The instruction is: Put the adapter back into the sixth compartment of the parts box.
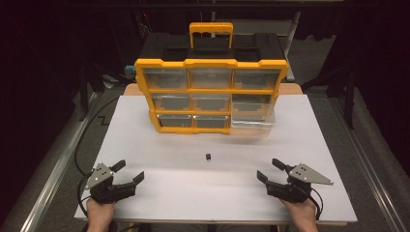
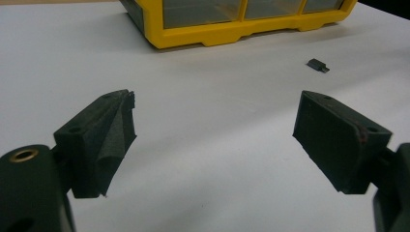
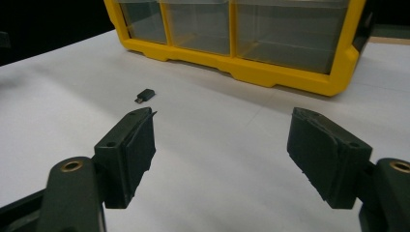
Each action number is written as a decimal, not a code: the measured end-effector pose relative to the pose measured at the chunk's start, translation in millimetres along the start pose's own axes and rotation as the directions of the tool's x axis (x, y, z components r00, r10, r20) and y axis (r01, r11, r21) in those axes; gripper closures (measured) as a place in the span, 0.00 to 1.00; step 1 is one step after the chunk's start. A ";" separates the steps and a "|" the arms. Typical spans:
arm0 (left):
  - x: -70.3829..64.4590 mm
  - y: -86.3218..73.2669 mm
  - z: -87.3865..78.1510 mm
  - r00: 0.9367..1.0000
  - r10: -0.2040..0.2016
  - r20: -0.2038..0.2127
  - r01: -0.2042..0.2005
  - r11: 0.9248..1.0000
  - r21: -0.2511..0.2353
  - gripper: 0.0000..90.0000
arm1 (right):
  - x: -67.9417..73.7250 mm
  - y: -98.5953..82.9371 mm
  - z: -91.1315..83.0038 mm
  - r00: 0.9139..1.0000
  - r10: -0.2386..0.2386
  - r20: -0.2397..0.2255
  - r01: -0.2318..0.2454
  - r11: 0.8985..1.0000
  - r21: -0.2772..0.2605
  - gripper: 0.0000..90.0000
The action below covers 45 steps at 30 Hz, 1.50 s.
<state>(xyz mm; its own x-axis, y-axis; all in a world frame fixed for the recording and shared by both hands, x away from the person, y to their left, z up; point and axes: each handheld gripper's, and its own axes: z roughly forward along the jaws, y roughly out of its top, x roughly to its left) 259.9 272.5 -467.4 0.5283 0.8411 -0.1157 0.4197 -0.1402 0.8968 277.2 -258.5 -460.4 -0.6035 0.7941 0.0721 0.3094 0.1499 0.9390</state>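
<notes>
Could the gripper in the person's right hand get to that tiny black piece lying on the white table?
Probably yes. The right gripper is open, and bare table lies between it and the small black adapter. The yellow drawer organizer stands farther back, out of the way.

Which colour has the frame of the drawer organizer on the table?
The organizer frame is yellow-orange, around clear drawers; the high view shows it best.

No words, numbers or signs can be read anywhere; the yellow drawer box (image 1: pixel 211 94) has no label that shows; the small black plug (image 1: pixel 208 157) on the white surface (image 1: pixel 193 193) is too tiny to show any writing; the grippers carry no marks.
</notes>
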 end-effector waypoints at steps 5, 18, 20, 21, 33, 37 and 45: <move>0.0 0.0 0.1 1.000 0.001 0.001 -0.001 1.000 0.000 0.18 | 3.7 2.0 5.2 1.000 -0.008 -0.011 0.008 1.000 0.003 0.29; -0.3 -0.1 0.7 1.000 0.004 0.002 -0.004 1.000 0.003 0.18 | 13.1 5.9 18.8 0.998 -0.027 -0.048 0.027 1.000 0.005 0.29; -0.3 0.0 0.5 1.000 0.004 0.002 -0.004 1.000 0.003 0.18 | 15.3 6.7 21.6 0.998 -0.028 -0.051 0.029 1.000 0.011 0.29; -0.2 0.0 0.4 1.000 0.004 0.003 -0.004 1.000 0.005 0.18 | 16.4 7.2 23.2 0.998 -0.030 -0.055 0.031 0.999 0.009 0.29; -0.1 -0.1 0.5 1.000 0.003 0.005 -0.003 1.000 0.006 0.18 | 27.5 12.0 38.7 0.995 -0.056 -0.087 0.057 0.998 0.012 0.29; -0.4 -0.1 1.3 1.000 0.003 0.006 -0.003 1.000 0.005 0.18 | 29.5 13.2 41.2 0.994 -0.054 -0.092 0.055 0.998 0.011 0.29; -0.1 0.0 0.8 1.000 0.003 0.010 -0.003 1.000 0.006 0.18 | 35.8 15.4 48.7 0.992 -0.059 -0.111 0.060 0.998 0.007 0.29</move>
<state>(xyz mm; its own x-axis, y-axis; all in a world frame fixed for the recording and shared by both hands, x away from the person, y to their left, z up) 260.5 272.0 -467.7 0.5367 0.8356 -0.1175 0.4227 -0.1457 0.8945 296.1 -199.1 -459.7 -0.6987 0.7134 0.0532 0.2774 0.2016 0.9394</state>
